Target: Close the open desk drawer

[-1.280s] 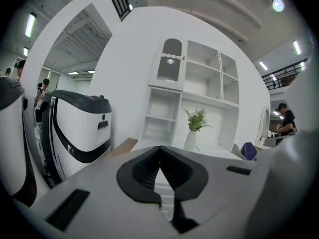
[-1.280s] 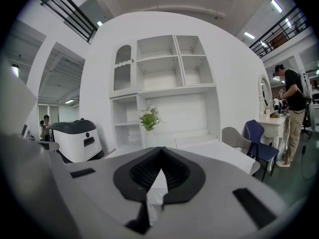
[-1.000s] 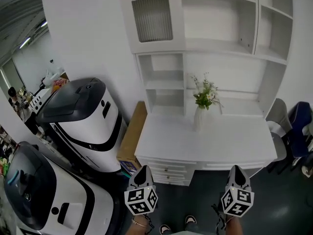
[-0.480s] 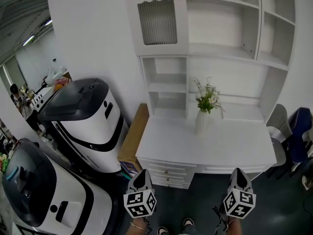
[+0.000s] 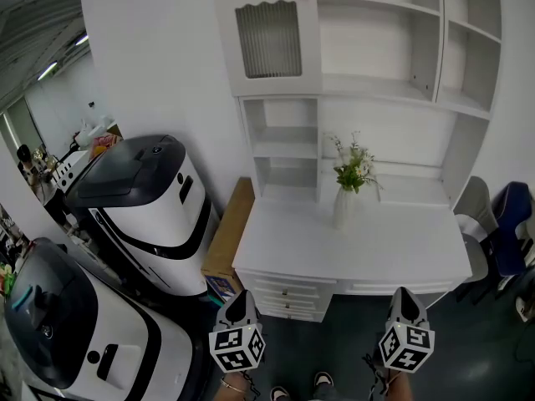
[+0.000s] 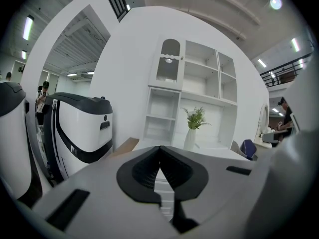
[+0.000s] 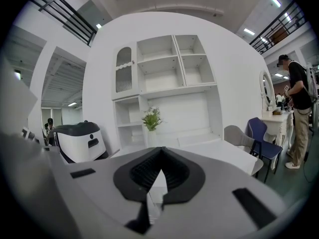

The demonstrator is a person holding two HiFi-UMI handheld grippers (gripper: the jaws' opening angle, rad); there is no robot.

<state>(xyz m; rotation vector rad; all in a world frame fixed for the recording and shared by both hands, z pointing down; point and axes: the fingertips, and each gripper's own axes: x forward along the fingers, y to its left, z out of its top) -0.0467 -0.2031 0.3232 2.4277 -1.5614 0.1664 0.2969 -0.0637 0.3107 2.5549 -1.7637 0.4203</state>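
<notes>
Now, left gripper [image 5: 242, 297] and right gripper [image 5: 406, 296] both pinched together empty, that rigid desk drawer [image 5: 287, 289] likely wants a flat-front shove.

The head view looks steeply down from above and a little back onto the desk [image 5: 376, 253] and shelf unit [image 5: 376, 73]. Both gripper views sit lower, looking nearly level past their fingers [image 6: 142, 169] at that desk (all three share the vase [image 5: 342, 209]).

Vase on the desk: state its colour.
White. The vase matches the white desk it stands on. The head view shows it best.
</notes>
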